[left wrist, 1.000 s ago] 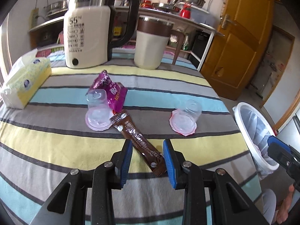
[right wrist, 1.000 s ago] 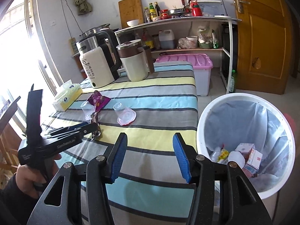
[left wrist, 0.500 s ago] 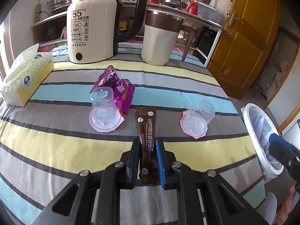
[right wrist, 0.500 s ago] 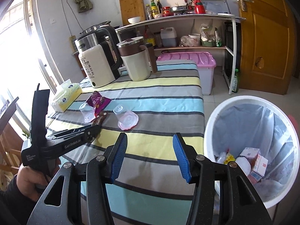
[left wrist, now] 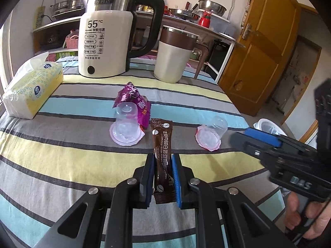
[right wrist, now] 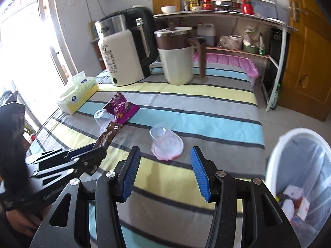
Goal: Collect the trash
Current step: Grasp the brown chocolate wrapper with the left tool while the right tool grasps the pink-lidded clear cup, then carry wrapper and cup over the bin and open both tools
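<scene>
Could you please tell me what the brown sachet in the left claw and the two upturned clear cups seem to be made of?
Brown coffee sachet: apparently glossy plastic-foil film, with printed lettering and a crimped end. Two upturned clear cups: seemingly thin moulded plastic, see-through, with pink lid remnants at their rims.

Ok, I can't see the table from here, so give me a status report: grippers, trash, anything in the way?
Left gripper shut on coffee sachet. Right gripper open, empty, facing clear cup. Bin beside table, path open.

L claw closed on coffee sachet, straightening it; R claw swung from bin toward table.
</scene>
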Demonstrator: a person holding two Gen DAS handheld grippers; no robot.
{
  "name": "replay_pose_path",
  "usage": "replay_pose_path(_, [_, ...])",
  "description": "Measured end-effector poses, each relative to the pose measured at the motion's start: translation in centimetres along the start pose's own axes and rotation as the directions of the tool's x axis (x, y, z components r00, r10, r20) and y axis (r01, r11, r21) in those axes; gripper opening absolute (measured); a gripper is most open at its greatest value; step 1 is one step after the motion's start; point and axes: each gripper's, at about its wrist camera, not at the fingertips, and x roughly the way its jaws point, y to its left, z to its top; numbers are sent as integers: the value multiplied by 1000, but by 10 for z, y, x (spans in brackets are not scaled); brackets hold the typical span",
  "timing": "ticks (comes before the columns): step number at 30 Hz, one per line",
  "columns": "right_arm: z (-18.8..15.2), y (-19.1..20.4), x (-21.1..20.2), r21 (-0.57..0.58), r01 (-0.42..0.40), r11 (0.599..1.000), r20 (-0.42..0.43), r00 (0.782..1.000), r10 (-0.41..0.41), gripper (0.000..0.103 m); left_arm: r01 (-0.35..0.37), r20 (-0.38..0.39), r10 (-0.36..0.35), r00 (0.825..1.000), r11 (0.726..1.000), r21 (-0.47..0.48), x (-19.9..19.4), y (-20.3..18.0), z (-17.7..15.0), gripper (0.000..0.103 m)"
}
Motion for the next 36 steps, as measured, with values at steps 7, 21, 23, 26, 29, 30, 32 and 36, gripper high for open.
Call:
replay_pose_path(7, [10, 6, 34, -29, 15, 999, -50, 999, -17, 51, 11, -5, -11, 1000, 1000, -16, 2, 10, 0, 17])
replay_pose_path(21, [7, 1, 19, -10, -2, 1000, -18, 1000, 2, 31, 34, -1, -34, 999, 999, 9, -3, -4, -1, 17])
replay_pose_path(23, [4, -2, 10, 2, 0, 1000, -6, 1000, 0, 31, 42, 4, -42, 999, 999, 21, -4, -10, 0, 17])
replay_pose_path(26, [-3, -7, -5, 18, 9, 1000, 13, 1000, -9, 31, 59, 10, -60, 998, 997, 46, -7, -24, 0, 17])
replay_pose_path(29, [-12, -16, -24, 43, 25, 999, 31, 999, -26, 31, 80, 11, -81, 997, 994, 74, -10, -40, 0, 17])
replay_pose_path(30, [-14, -20, -29, 51, 28, 998, 36, 999, -30, 31, 87, 12, -89, 996, 993, 85, -10, -46, 0, 17])
replay_pose_path(32, [-20, -29, -43, 74, 47, 996, 50, 997, -51, 31, 106, 15, -108, 994, 989, 108, -12, -58, 1, 17])
replay_pose_path(36, [-30, -45, -68, 113, 80, 990, 76, 993, -89, 31, 144, 20, -149, 989, 978, 154, -14, -84, 3, 17])
